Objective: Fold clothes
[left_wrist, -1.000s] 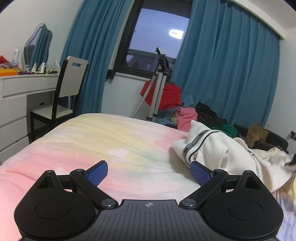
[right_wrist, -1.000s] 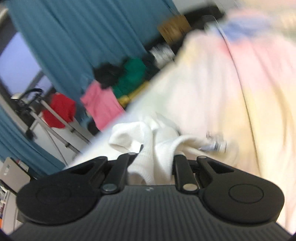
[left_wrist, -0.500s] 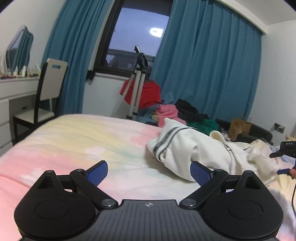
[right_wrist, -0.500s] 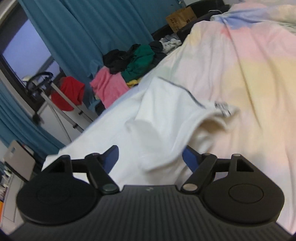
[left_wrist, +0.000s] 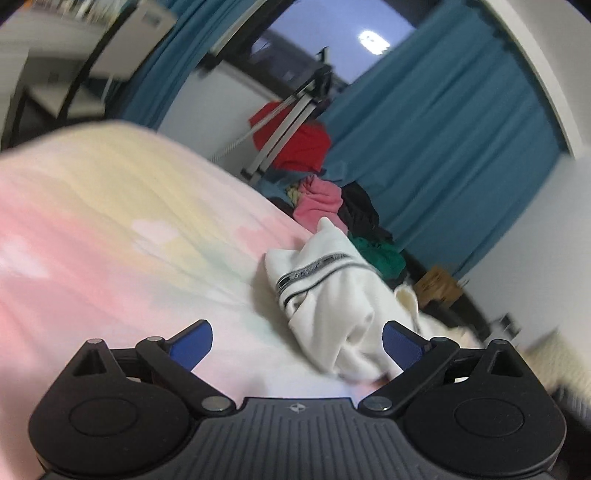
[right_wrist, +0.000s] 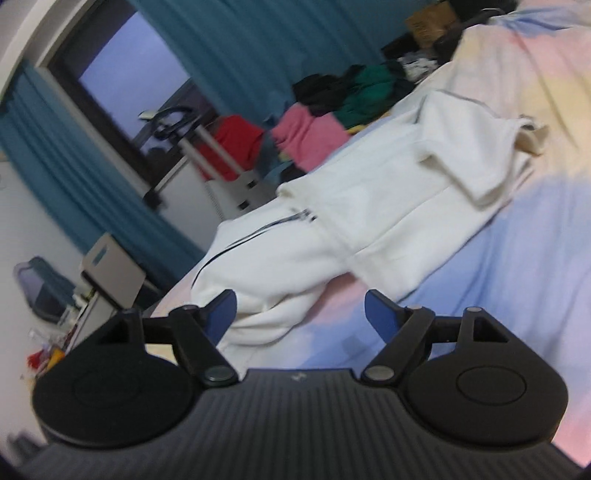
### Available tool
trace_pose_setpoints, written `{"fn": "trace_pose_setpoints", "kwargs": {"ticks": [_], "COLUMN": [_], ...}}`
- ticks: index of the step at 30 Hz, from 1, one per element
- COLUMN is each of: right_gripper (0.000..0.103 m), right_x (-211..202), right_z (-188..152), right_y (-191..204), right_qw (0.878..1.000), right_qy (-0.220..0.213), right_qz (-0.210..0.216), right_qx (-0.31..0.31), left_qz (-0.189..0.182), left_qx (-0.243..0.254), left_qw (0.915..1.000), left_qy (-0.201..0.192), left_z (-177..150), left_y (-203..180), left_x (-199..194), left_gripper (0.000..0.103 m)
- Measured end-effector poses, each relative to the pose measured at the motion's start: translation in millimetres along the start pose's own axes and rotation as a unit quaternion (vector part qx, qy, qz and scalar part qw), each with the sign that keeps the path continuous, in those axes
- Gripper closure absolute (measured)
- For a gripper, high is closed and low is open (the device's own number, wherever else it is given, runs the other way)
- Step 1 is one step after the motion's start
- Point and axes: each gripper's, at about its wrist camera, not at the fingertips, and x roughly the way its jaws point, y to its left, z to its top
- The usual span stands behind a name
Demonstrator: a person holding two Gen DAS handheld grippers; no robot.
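Observation:
A white garment with thin dark stripes [right_wrist: 354, 218] lies crumpled on the pastel bed sheet [right_wrist: 517, 258]. In the left wrist view the same garment [left_wrist: 328, 291] lies bunched just ahead and to the right. My left gripper [left_wrist: 297, 341] is open and empty, its right blue pad [left_wrist: 400, 341] close beside the cloth. My right gripper [right_wrist: 299, 312] is open and empty, just in front of the garment's near end, with its left blue pad [right_wrist: 221, 312] by the cloth.
A pile of pink, black and green clothes [left_wrist: 343, 218] lies on the floor by the blue curtains [left_wrist: 436, 147]. A metal stand with red cloth [left_wrist: 291, 136] stands under the window. A chair [right_wrist: 110, 266] and a cardboard box [right_wrist: 428, 20] are beside the bed.
My right gripper has opened, let go of the white garment and pulled back from it. The left gripper has tilted and swung toward the garment, staying open.

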Motion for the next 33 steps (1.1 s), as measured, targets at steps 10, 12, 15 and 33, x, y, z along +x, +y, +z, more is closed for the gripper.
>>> {"fn": "trace_pose_setpoints", "kwargs": {"ticks": [10,12,15,33], "right_gripper": [0.023,0.023,0.023,0.024], "right_x": [42,50,57,-7], "right_z": [17,19,22,62], "right_y": [-46,-52,-55,-62], "right_qw": [0.999,0.998,0.999,0.996], "right_qy": [-0.021,-0.021,-0.023,-0.078], "right_qz": [-0.006,0.0,-0.001,0.033], "right_qx": [0.048,0.051,0.045,0.014], "left_qz": [-0.062,-0.077,-0.07,-0.146], "left_qx": [-0.202,-0.206,-0.14,0.426], "left_qw": [0.9758,0.9744,0.9872,0.8924], "left_qy": [0.055,0.048,0.029,0.026], "left_z": [27,29,41,-111], "left_y": [31,29,6,-167], "left_x": [159,170,172,72], "left_gripper": [0.001,0.004,0.032,0.073]}}
